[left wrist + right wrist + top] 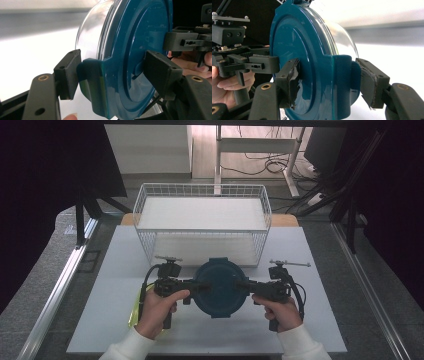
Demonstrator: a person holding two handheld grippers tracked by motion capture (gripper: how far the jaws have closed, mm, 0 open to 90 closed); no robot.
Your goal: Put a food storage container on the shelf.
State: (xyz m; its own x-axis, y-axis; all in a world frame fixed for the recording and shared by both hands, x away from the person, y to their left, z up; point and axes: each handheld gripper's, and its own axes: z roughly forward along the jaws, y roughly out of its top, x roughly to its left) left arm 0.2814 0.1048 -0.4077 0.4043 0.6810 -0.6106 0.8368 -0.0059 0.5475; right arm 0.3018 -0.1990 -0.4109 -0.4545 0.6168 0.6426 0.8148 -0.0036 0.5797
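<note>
The person held a round bowl with a blue lid point(218, 287) between both hands, just in front of the white wire basket point(202, 193). The left tongs point(189, 285) pinched the lid's side tab, and the right tongs point(249, 287) pinched the tab on the other side. The bowl looked lifted off the worktop point(320, 285), so this seemed to be the carrying step. Next, I guessed, both hands would need to move together, keeping it level, up over the basket's front wall.

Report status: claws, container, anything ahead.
Left claw and right claw clamped on opposite lid tabs. Round container with blue lid held level over the table. Wire basket just beyond it.
</note>
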